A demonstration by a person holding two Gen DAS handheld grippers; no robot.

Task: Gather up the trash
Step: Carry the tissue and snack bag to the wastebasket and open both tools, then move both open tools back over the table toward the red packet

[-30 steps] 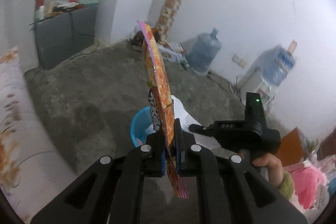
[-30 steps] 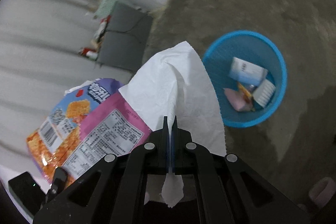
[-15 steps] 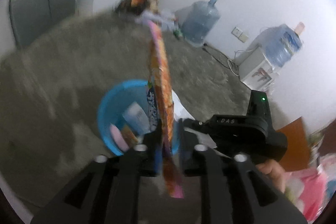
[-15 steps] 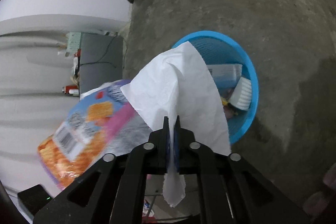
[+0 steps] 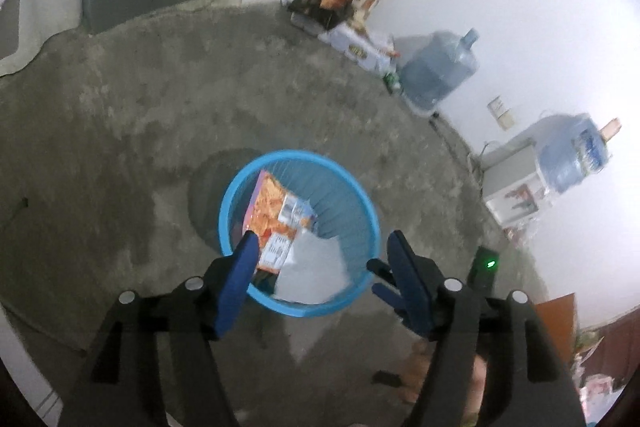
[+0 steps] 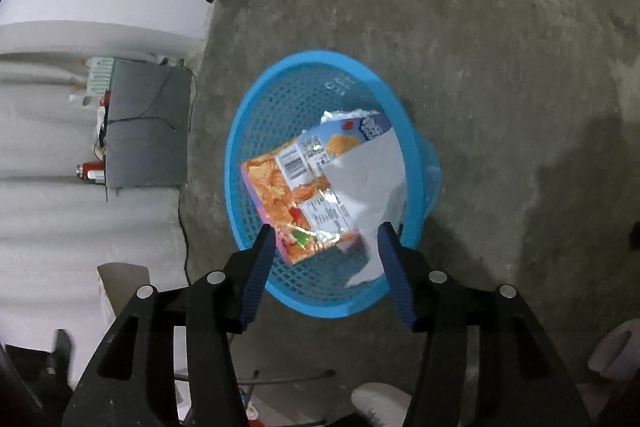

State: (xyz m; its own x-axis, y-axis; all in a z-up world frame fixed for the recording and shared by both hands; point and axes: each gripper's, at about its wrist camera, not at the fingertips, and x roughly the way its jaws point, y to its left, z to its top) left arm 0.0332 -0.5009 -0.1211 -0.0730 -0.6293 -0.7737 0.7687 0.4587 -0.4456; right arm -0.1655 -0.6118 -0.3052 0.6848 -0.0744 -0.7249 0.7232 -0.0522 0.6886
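While both tools hang above the bin with nothing between their fingers, the left gripper (image 5: 320,247) stands spread wide, its blue pads framing the near rim of the blue basket (image 5: 362,205); the right gripper (image 6: 326,239) is likewise spread and empty, looking steeply down into the same basket (image 6: 256,119) from just over its near edge; in the left view the right tool's black body and green light show beside the basket's right side. Inside the basket the snack wrapper (image 6: 298,187) lies flat against the left wall, printed side up; the white tissue (image 6: 368,171) lies draped along the right wall, one corner trailing toward the near rim. Both pieces look very light and limp; the foil wrapper is probably slick and crinkly, best pinched at a sealed edge; the tissue is soft, tears easily, and wants a fold or corner. The basket stands on a bare concrete floor (image 6: 500,47); water jugs (image 5: 438,73) sit well apart by the far wall.
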